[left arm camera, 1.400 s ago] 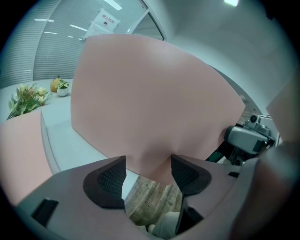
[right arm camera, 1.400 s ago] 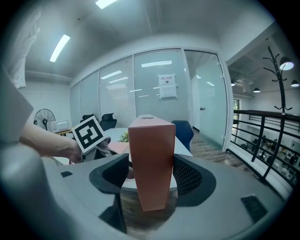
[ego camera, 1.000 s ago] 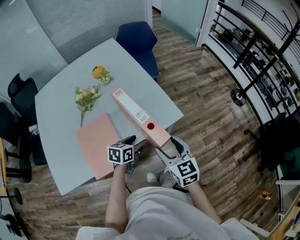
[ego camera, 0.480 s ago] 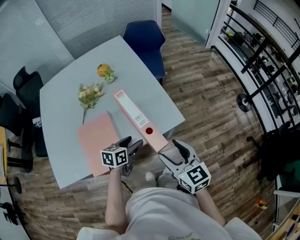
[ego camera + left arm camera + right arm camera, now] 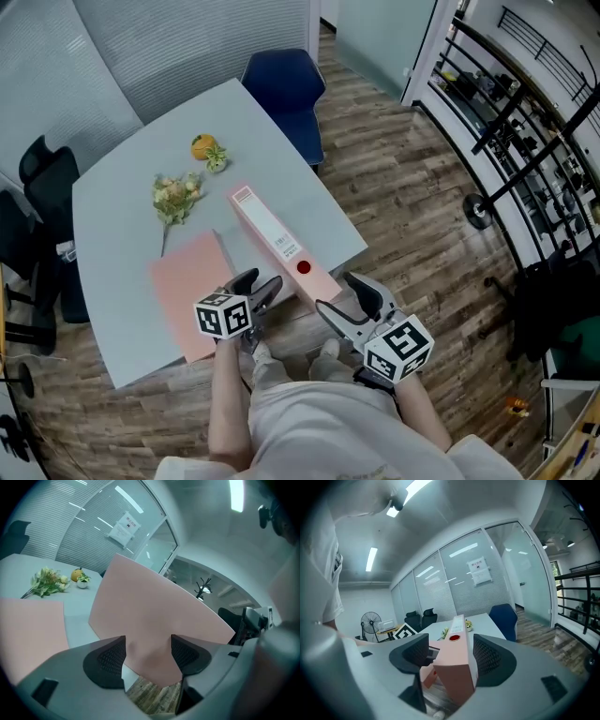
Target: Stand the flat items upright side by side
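A pink binder stands on its long edge on the grey table, spine up with a white label and a red dot. Its near end reaches just past the table's front edge. A flat pink folder lies to its left. My left gripper hangs open beside the binder's near left side, and the binder's broad face fills that gripper's view beyond the empty jaws. My right gripper is open, a little back from the binder's end, which lines up between its pads without touching.
A bunch of flowers and an orange lie on the far part of the table. A blue chair stands behind the table and a black chair to its left. Wooden floor lies below the grippers.
The right gripper has drawn back from the binder's near end toward the person. The left gripper has shifted slightly down and left. The binder and folder have not moved.
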Demonstrator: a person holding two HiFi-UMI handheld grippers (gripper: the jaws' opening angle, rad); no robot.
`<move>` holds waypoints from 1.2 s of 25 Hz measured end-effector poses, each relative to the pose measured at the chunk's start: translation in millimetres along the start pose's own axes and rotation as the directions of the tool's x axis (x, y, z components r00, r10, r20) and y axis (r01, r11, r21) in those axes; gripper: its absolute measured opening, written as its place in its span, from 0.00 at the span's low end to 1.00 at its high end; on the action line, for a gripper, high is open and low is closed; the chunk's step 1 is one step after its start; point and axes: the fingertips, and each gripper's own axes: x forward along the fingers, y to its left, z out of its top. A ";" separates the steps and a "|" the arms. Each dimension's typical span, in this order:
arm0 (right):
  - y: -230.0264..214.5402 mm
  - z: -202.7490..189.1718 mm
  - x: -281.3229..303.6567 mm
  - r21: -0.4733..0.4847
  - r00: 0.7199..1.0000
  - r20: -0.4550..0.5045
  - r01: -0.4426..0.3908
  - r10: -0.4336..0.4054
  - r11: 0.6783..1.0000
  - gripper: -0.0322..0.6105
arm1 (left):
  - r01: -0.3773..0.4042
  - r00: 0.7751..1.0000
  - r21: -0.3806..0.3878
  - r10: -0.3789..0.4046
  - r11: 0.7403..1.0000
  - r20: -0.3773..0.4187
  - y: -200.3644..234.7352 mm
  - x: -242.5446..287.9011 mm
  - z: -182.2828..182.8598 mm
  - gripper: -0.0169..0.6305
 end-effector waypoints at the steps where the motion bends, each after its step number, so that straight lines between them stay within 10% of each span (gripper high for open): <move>1: 0.0 2.3 3.9 -0.002 1.000 -0.001 0.013 -0.013 1.000 0.52 | 0.016 1.000 0.009 -0.016 1.000 0.001 0.4 -0.4 2.0 0.48; 30: -6.1 39.6 85.1 -0.128 0.954 -0.246 0.146 -0.174 0.981 0.53 | 0.281 0.960 0.024 -0.281 0.959 0.010 13.4 -6.2 24.2 0.48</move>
